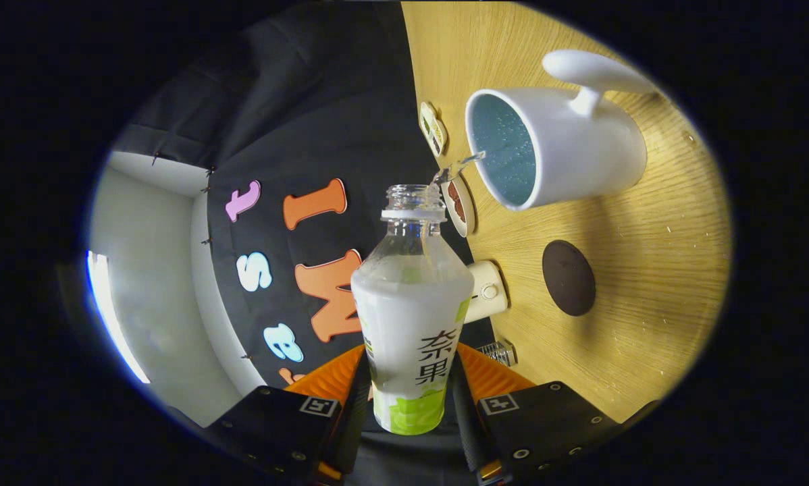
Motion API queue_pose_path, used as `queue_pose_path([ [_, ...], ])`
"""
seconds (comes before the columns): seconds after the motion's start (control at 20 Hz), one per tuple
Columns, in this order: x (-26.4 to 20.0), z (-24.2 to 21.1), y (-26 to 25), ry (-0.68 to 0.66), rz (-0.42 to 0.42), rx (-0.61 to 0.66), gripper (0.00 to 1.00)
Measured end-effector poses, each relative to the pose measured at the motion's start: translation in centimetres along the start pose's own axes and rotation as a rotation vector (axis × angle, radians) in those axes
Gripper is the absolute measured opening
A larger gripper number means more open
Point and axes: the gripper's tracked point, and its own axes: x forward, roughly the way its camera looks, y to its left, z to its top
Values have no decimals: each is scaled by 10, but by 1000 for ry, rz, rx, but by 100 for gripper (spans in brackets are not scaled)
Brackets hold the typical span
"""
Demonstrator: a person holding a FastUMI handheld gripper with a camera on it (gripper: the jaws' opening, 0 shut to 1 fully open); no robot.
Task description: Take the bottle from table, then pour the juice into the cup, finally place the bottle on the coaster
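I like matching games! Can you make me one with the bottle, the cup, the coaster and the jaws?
Things:
1. bottle
2. cup
3. coaster
4. gripper jaws

States:
A. bare, dark and round, on the table
B. white, catching the stream of juice
C. pressing on the bottle from both sides
D. tipped, uncapped, pouring

Pairs: 1-D, 2-B, 3-A, 4-C

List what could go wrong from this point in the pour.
1. The stream from the bottle enters right at the white cup's near rim; a slight wobble may spill juice on the wooden table.
2. The gripper holds the bottle low, so it may slip before reaching the dark coaster.
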Motion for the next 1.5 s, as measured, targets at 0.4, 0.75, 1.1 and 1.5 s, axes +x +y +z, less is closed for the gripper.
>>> queue_pose_path([
  [0.4, -3, 5, 3, -16, 11, 33, 61],
  [0.75, -3, 10, 5, -32, 14, 74, 61],
  [1.1, -1, 18, 15, -46, 17, 100, 61],
  [1.5, -8, 19, 15, -45, 17, 150, 61],
])
